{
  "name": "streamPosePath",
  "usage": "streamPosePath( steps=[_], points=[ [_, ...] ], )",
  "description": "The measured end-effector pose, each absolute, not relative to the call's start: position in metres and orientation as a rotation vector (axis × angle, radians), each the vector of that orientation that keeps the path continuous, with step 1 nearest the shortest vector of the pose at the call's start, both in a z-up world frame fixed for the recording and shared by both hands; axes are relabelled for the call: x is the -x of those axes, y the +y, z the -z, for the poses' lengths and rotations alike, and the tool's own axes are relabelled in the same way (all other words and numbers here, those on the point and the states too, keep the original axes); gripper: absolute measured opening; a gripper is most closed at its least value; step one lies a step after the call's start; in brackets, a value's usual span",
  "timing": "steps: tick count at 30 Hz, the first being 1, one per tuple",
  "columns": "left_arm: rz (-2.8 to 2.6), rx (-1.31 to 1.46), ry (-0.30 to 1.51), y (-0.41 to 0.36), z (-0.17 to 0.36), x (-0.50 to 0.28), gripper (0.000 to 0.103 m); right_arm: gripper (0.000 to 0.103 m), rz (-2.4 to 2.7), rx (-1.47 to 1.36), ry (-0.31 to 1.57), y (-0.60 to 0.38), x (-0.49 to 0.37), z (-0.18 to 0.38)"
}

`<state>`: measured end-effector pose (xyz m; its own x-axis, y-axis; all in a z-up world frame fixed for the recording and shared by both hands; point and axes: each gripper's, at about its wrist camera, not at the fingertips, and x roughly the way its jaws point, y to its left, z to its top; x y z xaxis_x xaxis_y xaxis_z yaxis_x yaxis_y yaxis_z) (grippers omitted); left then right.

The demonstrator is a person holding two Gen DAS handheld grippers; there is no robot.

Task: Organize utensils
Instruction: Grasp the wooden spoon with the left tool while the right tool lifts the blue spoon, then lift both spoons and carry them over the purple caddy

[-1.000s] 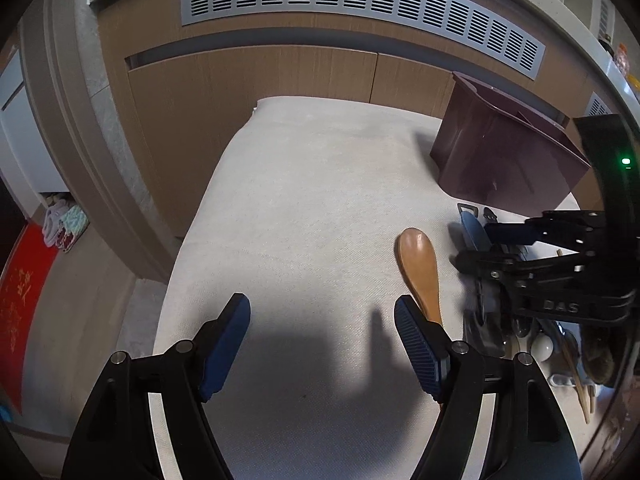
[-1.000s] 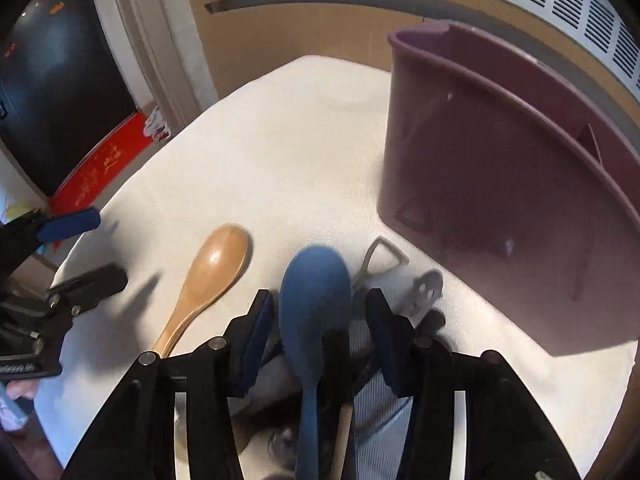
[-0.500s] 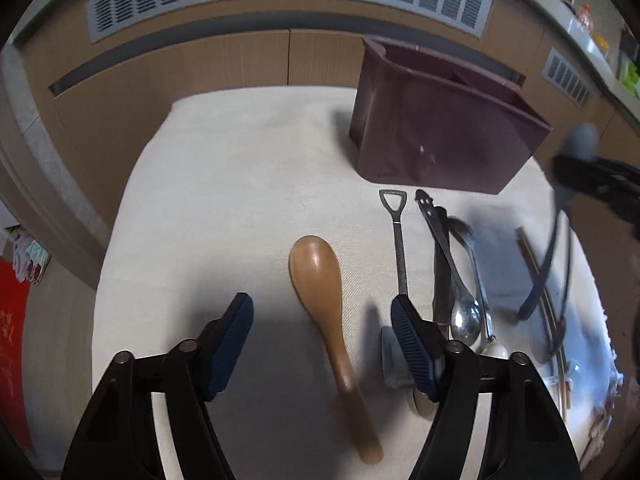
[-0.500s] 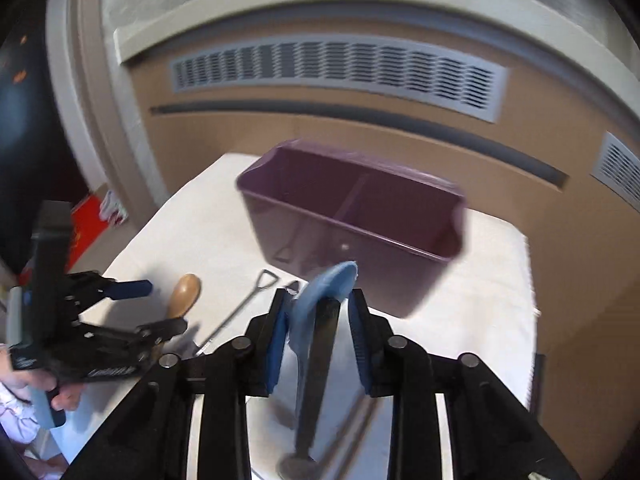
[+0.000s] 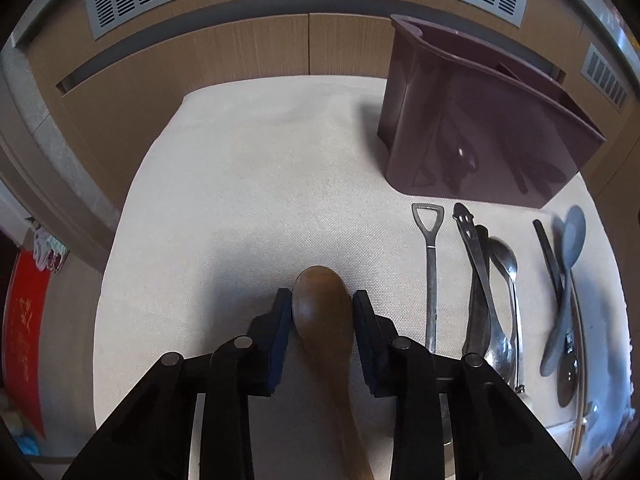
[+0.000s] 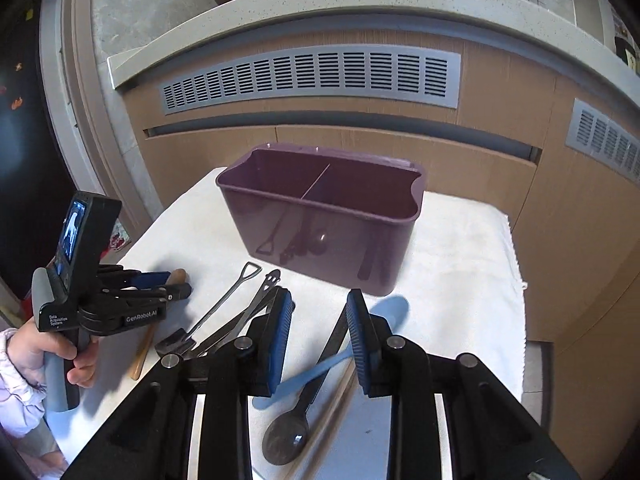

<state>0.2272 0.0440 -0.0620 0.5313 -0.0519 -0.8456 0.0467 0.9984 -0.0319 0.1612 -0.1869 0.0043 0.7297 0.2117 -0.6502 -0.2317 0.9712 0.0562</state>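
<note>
Small table under a cream cloth (image 5: 248, 184), weave visible, its right edge fringed. Behind it, a run of light wood cabinets (image 6: 472, 160) with grey vent grilles (image 6: 312, 76) set along the top, under a speckled pale counter (image 6: 280, 12). Far left of the room: a dark doorway and a red mat (image 5: 24, 332) on the floor.

A purple caddy (image 6: 320, 232) stands at the far right of the cloth, glossy, one thin divider splitting it into two compartments; both look empty from above.

Utensils lie in a loose row near the caddy's front wall, all flat on the cloth. A wooden spoon (image 5: 324, 320) is leftmost, bowl pointing far. Right of it is a metal spoon with a shovel-shaped handle (image 5: 430, 280), then a bundle of steel spoons (image 5: 492, 300) overlapping. Furthest right, a blue spoon (image 5: 566, 272) lies across a dark-handled spoon (image 6: 304, 408) and chopsticks (image 6: 336, 400).

Left gripper (image 5: 322, 316): blue pads narrowed onto the wooden spoon's bowl, one either side, touching it. The spoon looks to be on the cloth.

Right gripper (image 6: 320, 328): jaws apart, nothing between them, above the blue spoon and the dark-handled one.
</note>
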Motion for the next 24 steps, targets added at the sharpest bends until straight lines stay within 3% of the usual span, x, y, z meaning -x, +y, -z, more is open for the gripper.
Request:
streamPosePath(
  steps=[5, 7, 9, 12, 17, 19, 20, 21, 24],
  points=[
    [0.073, 0.035, 0.949, 0.049, 0.055, -0.211, 0.032, 0.029, -0.2, 0.009, 0.757, -0.197, -0.161, 0.009],
    [0.077, 0.033, 0.918, 0.048, 0.051, -0.203, 0.032, 0.038, -0.174, -0.006, 0.787, -0.202, -0.162, 0.017],
    [0.09, 0.043, 0.876, 0.047, 0.044, -0.191, 0.032, 0.054, -0.125, -0.048, 0.828, -0.205, -0.168, 0.027],
    [0.111, 0.059, 0.827, 0.044, 0.037, -0.178, 0.032, 0.059, -0.058, -0.119, 0.875, -0.205, -0.182, 0.041],
    [0.142, 0.082, 0.774, 0.044, 0.026, -0.166, 0.032, 0.059, 0.065, -0.127, 0.913, -0.2, -0.218, 0.058],
    [0.163, 0.111, 0.765, 0.048, 0.023, -0.163, 0.032, 0.056, 0.086, -0.113, 0.926, -0.199, -0.23, 0.064],
    [0.17, 0.12, 0.759, 0.05, 0.021, -0.162, 0.032, 0.039, 0.081, -0.108, 0.934, -0.198, -0.234, 0.067],
    [0.171, 0.124, 0.755, 0.051, 0.021, -0.163, 0.032, 0.017, 0.07, -0.097, 0.946, -0.197, -0.237, 0.07],
    [0.173, 0.13, 0.74, 0.053, 0.017, -0.161, 0.032, 0.01, 0.044, -0.064, 0.952, -0.195, -0.234, 0.07]
  ],
)
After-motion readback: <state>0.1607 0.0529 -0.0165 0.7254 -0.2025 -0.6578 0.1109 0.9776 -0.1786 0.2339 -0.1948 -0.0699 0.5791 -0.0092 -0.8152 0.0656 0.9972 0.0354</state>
